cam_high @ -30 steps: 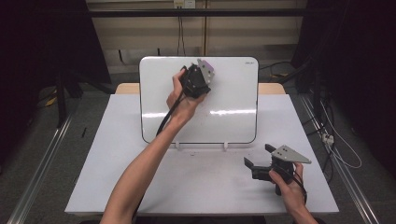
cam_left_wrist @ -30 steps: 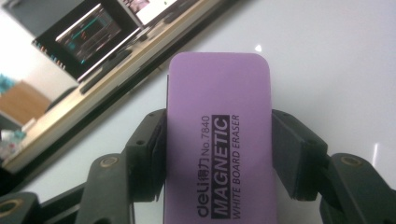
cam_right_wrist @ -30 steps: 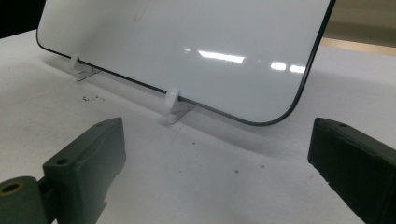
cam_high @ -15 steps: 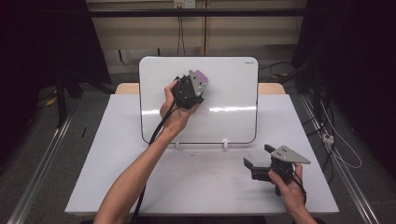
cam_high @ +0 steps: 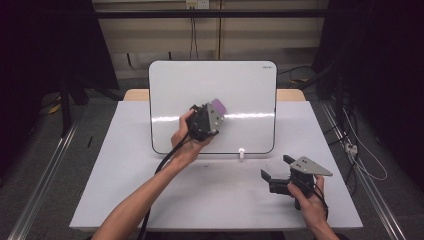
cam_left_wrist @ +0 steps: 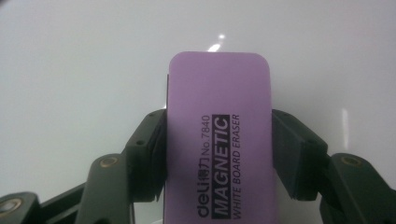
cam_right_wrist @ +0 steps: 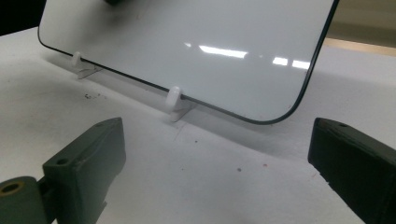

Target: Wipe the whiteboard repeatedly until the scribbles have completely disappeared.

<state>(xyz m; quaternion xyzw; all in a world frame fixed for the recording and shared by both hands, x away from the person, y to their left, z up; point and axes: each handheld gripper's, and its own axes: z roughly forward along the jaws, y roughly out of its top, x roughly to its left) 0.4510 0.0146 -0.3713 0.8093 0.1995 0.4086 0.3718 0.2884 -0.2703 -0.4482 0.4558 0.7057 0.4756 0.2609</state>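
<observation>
High view: left gripper [cam_high: 214,111] is up against the whiteboard [cam_high: 240,85], around the board's middle height, left of centre, with a purple eraser [cam_high: 218,106] sticking out past its tip. Left gripper view confirms it: both jaws clamp the long sides of the eraser [cam_left_wrist: 218,135], label facing the camera ("MAGNETIC WHITE BOARD ERASER"), far end of the eraser at or very near the board surface [cam_left_wrist: 84,60]; can't tell if it actually touches. Left hand [cam_high: 187,142] wraps the gripper body, cable hanging down along the forearm.

Right gripper [cam_high: 275,170] rests low over the table [cam_high: 125,175] at the near right, well apart from the board, held by the right hand [cam_high: 307,197]. Right gripper view: jaws spread wide, nothing between them, pointing at the board's lower edge [cam_right_wrist: 187,51] and its white support clips [cam_right_wrist: 174,98]. A few dark specks on the table [cam_right_wrist: 224,186] in front of the board.
</observation>
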